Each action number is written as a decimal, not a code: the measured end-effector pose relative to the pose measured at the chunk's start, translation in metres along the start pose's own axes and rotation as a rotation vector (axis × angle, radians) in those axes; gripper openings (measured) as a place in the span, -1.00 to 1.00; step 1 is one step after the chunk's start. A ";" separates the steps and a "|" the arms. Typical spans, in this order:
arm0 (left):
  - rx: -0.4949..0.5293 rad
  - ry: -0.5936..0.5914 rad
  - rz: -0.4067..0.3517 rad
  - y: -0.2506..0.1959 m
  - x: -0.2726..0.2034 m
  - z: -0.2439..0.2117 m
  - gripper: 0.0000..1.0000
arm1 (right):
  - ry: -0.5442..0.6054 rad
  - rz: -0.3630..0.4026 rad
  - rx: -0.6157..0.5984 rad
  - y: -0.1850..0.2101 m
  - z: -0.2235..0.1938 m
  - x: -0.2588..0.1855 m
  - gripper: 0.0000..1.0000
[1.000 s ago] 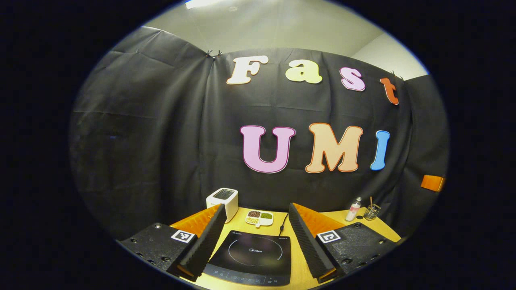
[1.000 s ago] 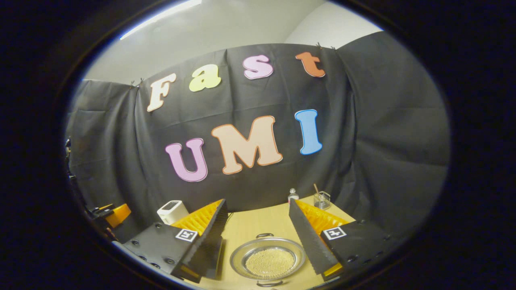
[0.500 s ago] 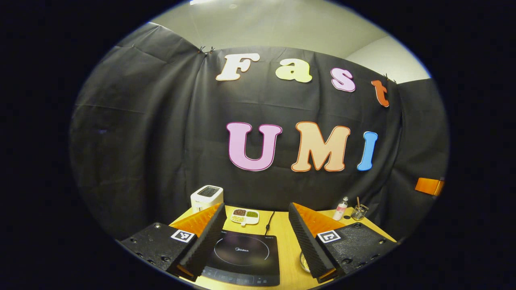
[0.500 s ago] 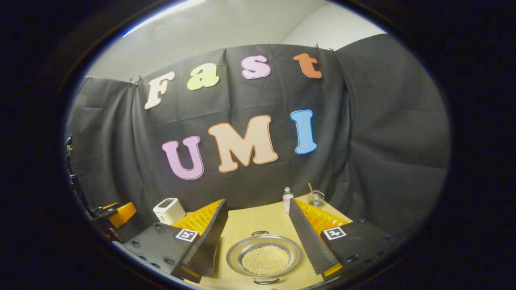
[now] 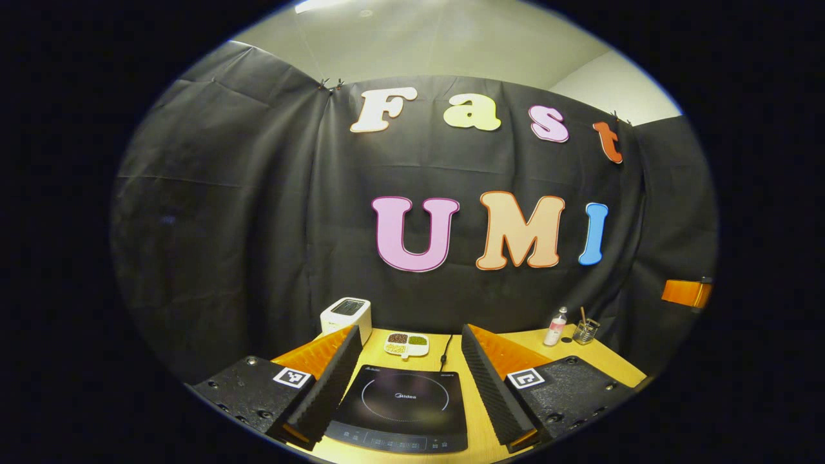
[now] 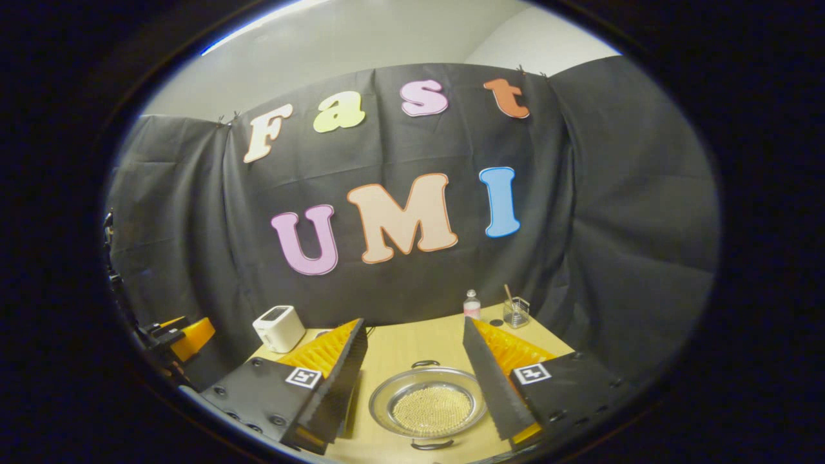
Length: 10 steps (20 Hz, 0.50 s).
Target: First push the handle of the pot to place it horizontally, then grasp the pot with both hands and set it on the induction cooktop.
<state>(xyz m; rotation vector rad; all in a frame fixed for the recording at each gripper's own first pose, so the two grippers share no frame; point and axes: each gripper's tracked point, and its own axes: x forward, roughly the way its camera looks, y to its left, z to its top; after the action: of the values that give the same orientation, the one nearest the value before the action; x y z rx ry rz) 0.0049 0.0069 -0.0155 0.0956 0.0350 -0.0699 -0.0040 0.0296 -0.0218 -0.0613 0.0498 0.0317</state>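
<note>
Nothing of the task looks done yet. The pot (image 6: 428,406) sits on the table (image 6: 412,345) in the right gripper view, a shallow steel pan with a dimpled bottom, and its two small loop handles lie one at the far rim (image 6: 424,364) and one at the near rim (image 6: 430,444), so they line up front to back instead of side to side. The right tool (image 6: 414,380) hangs above the pot with its fingers wide apart, holding nothing. In the left gripper view the left tool (image 5: 409,380) is likewise spread and empty, poised over the cooktop (image 5: 403,409), whose glass top is bare. I judge the turning push on a handle comes first, then the two-handed grasp and the carry across to the cooktop; all three steps remain.
</note>
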 end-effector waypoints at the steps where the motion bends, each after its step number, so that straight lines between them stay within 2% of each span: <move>1: 0.000 0.004 0.006 0.004 -0.002 -0.001 0.80 | 0.001 0.008 0.002 0.003 -0.001 0.002 0.59; 3: 0.002 0.017 0.016 0.011 -0.003 -0.006 0.80 | -0.002 0.011 0.006 0.008 -0.002 0.002 0.35; 4: 0.005 0.021 0.020 0.014 -0.003 -0.007 0.90 | -0.004 0.023 0.011 0.013 -0.001 0.003 0.35; 7: 0.018 0.021 0.026 0.021 -0.005 -0.005 0.90 | 0.003 0.048 0.026 0.025 -0.003 0.003 0.35; 8: 0.026 0.020 0.023 0.022 -0.005 -0.006 0.82 | 0.013 0.044 0.037 0.024 -0.007 0.004 0.07; 10: 0.045 0.019 0.012 0.021 -0.004 -0.005 0.82 | 0.044 0.065 0.056 0.032 -0.014 0.002 -0.48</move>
<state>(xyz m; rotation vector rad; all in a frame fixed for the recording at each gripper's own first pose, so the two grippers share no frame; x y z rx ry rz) 0.0024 0.0283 -0.0185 0.1419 0.0517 -0.0581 -0.0033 0.0607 -0.0373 -0.0042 0.0964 0.0943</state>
